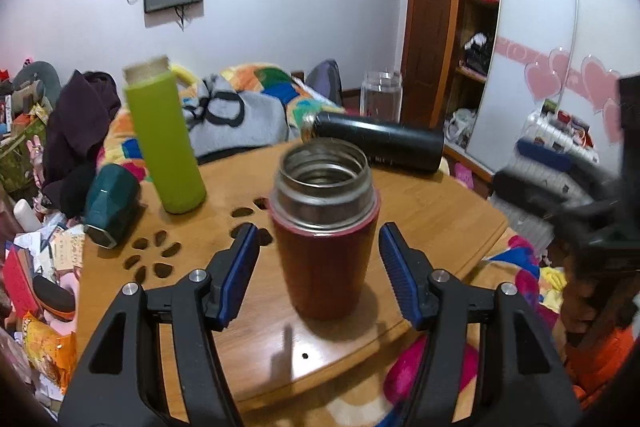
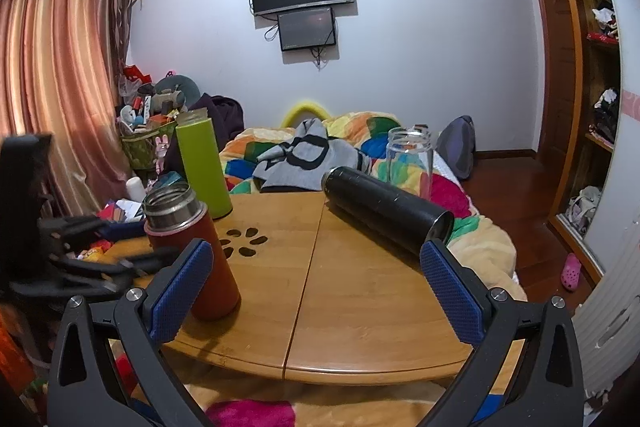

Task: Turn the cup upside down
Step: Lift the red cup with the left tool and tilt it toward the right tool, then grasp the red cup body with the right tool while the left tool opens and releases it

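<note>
A red cup with a steel open mouth stands upright on the round wooden table. My left gripper is open, its blue pads on either side of the cup's body with gaps on both sides. In the right wrist view the same red cup stands at the table's left edge, with the left gripper beside it. My right gripper is open and empty above the table's near edge.
A black flask lies on its side at the table's far right. A green bottle stands upright at the far left. A dark teal cup lies tipped at the left edge. A clear glass jar stands behind, near the bedding.
</note>
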A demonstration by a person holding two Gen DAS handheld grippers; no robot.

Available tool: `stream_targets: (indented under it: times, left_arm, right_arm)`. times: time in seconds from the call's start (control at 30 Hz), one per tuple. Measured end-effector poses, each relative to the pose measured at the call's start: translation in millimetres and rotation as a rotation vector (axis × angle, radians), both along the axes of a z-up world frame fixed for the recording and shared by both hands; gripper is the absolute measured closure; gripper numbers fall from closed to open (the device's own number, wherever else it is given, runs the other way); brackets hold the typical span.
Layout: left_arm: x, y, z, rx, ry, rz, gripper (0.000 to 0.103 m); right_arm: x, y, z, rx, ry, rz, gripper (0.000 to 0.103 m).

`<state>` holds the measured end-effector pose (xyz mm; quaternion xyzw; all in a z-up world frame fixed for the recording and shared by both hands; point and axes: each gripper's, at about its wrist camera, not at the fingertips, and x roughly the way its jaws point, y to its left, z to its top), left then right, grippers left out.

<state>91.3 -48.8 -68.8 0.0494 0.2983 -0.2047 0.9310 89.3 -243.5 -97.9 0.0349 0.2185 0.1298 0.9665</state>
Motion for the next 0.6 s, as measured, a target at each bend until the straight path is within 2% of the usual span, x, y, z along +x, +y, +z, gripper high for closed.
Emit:
stream_targets:
  times: [0.03, 0.13, 0.23, 0.37, 0.47, 0.5, 0.6]
  left_arm:
    - [-2.9, 5.3, 3.0, -0.003, -0.010, 0.010, 0.031]
    - [-11.7, 24.6, 9.8, -0.019, -0.045, 0.065, 0.021]
    - [-9.7, 41.9, 8.7, -0.017, -0.046, 0.127, 0.021]
    - [6.2, 60.7, -4.5, -0.023, -0.001, 0.194, 0.021]
    - [17.0, 66.9, -16.6, -0.024, 0.020, 0.215, 0.028]
    - [20.3, 67.9, -20.4, -0.023, 0.026, 0.217, 0.031]
    - [30.1, 70.3, -28.5, -0.037, 0.039, 0.211, 0.041]
  right_arm:
    - [1.8, 2.4, -4.5, 0.005, 0.013, 0.023, 0.000]
    - [8.0, 15.1, -19.1, 0.008, 0.049, 0.080, 0.000]
    - [14.9, 31.5, -32.1, 0.014, 0.086, 0.151, 0.000]
    - [26.5, 59.5, -49.6, 0.002, 0.130, 0.239, 0.000]
    - [35.1, 80.5, -59.9, -0.041, 0.138, 0.270, 0.000]
    - [37.8, 85.1, -63.3, -0.050, 0.142, 0.275, 0.003]
    - [49.2, 96.8, -72.7, -0.066, 0.173, 0.291, 0.023]
